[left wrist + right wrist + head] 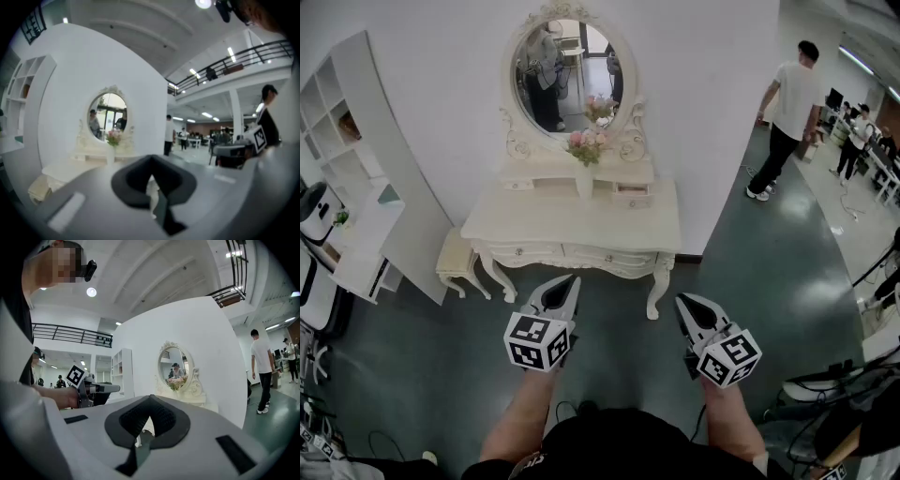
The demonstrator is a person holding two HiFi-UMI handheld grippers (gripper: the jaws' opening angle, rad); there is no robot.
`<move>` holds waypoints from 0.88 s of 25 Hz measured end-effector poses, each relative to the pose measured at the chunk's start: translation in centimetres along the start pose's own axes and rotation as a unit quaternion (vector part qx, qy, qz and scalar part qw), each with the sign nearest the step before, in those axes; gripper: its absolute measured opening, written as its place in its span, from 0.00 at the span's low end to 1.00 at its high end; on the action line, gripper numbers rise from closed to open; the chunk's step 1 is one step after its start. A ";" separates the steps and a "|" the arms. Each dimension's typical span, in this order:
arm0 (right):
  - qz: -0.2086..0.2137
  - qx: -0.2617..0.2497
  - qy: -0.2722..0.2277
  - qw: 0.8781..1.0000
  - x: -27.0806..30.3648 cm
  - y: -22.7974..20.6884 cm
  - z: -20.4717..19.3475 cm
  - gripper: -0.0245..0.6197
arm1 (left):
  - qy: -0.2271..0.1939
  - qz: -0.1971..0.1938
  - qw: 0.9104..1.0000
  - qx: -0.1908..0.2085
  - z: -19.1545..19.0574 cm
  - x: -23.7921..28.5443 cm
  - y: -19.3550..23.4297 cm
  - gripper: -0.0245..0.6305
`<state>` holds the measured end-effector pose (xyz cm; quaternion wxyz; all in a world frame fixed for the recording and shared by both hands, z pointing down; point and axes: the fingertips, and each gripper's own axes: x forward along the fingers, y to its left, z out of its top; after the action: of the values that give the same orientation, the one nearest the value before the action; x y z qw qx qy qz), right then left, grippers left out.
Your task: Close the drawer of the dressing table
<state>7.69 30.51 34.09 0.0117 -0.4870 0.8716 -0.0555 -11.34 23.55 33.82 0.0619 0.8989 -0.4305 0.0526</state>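
Observation:
A cream dressing table with an oval mirror and a vase of pink flowers stands against the white wall. On its top right, a small drawer juts out a little from its case. Both grippers hover over the dark floor in front of the table, well short of it. My left gripper is shut and empty. So is my right gripper, held level. The left gripper view has the table far off beyond the shut jaws. The right gripper view shows the mirror ahead.
A cream stool sits at the table's left corner, beside a white shelf unit. A person in a white shirt walks at the right, with more people and desks behind. Cables and equipment lie at the lower right.

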 end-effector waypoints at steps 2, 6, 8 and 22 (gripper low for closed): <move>0.001 -0.001 0.001 1.000 -0.3 0.0 -0.2 0.03 | 0.000 0.000 1.000 0.002 0.0 -0.2 -0.4 0.05; 0.003 0.001 0.003 1.000 -0.2 0.1 -0.5 0.03 | -0.001 0.002 1.000 0.004 -0.1 -0.3 -0.4 0.05; 0.005 0.001 0.004 1.000 -0.1 0.0 -0.6 0.03 | 0.000 0.002 1.000 0.003 -0.1 -0.2 -0.5 0.05; -0.005 0.064 -0.005 0.998 -4.0 -1.8 -1.7 0.03 | 0.024 0.000 0.999 0.026 -1.6 0.1 -4.5 0.05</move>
<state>11.13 33.10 35.88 0.0467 -0.4898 0.8638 -0.1086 -7.77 26.51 35.11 0.0488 0.8988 -0.4273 0.0849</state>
